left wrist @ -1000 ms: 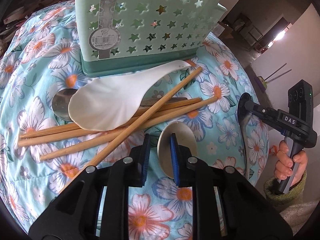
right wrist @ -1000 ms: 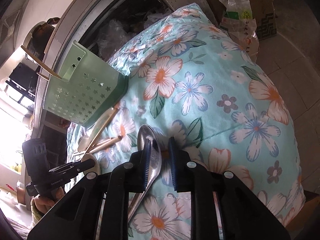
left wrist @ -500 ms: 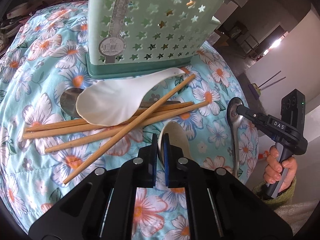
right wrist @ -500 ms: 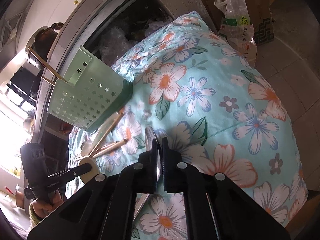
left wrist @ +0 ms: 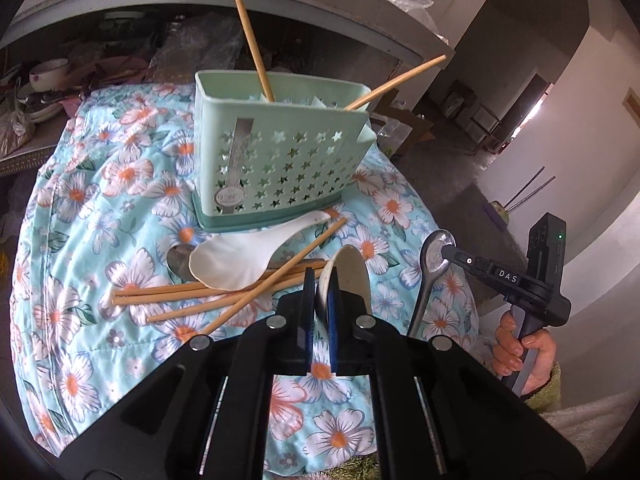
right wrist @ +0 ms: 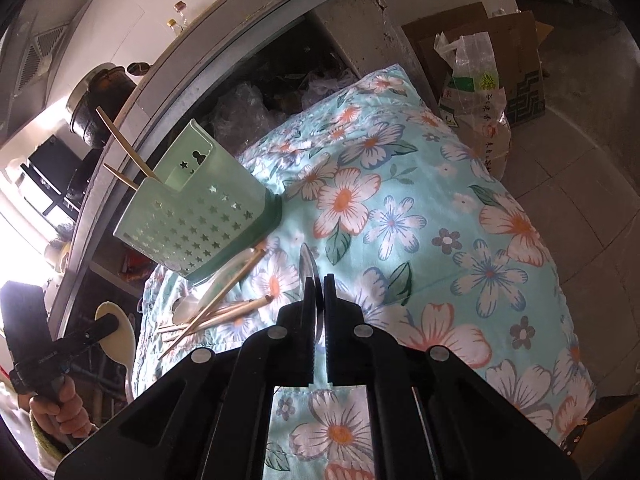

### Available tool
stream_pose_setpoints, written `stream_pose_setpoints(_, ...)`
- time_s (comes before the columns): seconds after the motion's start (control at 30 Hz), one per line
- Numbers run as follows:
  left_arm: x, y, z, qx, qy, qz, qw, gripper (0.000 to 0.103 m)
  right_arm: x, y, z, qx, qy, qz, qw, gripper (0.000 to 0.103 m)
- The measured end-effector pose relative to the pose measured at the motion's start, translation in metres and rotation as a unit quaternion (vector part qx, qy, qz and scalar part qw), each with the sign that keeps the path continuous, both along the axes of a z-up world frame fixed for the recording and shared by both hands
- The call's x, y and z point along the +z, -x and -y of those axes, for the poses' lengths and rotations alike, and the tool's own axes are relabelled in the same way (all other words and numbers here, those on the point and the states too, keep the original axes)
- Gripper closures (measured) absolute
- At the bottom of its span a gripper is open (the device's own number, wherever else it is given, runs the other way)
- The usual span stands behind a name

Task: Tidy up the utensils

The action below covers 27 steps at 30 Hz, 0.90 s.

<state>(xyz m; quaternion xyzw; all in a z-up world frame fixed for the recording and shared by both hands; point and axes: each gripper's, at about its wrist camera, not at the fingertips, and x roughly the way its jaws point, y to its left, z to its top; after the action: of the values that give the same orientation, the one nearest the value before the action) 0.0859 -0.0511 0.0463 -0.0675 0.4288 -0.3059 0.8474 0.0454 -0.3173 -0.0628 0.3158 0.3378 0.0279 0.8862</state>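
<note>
Left gripper (left wrist: 320, 292) is clamped on a cream spoon (left wrist: 352, 276), pinching the bowl edge between its blue pads; the spoon is lifted clear of the floral cloth (left wrist: 92, 216). Same view: green star-punched caddy (left wrist: 276, 160) stands upright on the cloth with two chopsticks (left wrist: 254, 40) leaning out of its top. Just in front of the caddy base lies a white rice paddle (left wrist: 240, 258) on top of a loose pile of chopsticks (left wrist: 224, 302), with a metal spoon (left wrist: 178, 262) partly under the paddle. At right, the right gripper (left wrist: 448, 250) holds a steel spoon (left wrist: 430, 276) by its bowl, handle hanging down; a hand (left wrist: 520, 354) grips the handle.

Right wrist view: right gripper (right wrist: 319, 284) pressed together on the steel spoon (right wrist: 308, 264), bowl sticking out edge-on past the tips, above the cloth (right wrist: 420, 220). Caddy (right wrist: 196, 220) sits left of it, tilted in this view, chopsticks (right wrist: 122, 140) poking out. Paddle (right wrist: 228, 276) and loose chopsticks (right wrist: 216, 312) lie by its base. Far left, left gripper (right wrist: 106, 322) carries the cream spoon (right wrist: 116, 336), a hand (right wrist: 60, 408) below.
</note>
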Motion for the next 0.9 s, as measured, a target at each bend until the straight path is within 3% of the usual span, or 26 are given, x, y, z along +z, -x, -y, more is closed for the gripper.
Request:
stream_pose_setpoints(0.27,0.04,0.002,-0.026,0.032,0.019,0.05,0.9981,0.099,0.009,0.007,0.004,-0.008,-0.001,0.017,1.0,0.099)
stream_pose_setpoints(0.47,0.075,-0.01,-0.045,0.072,0.024,0.11,0.991,0.099,0.012,0.01,0.006,-0.009,-0.003,0.02,1.0,0.099)
stream_pose_setpoints(0.73,0.127,-0.028,-0.058,0.142,0.012,0.22,0.9651,0.099,0.012,0.01,0.006,-0.01,-0.006,0.018,1.0,0.099)
stream_pose_setpoints(0.9,0.137,-0.045,-0.052,0.175,-0.019,0.265,0.948,0.099,0.013,0.01,0.006,-0.013,-0.004,0.018,1.0,0.099)
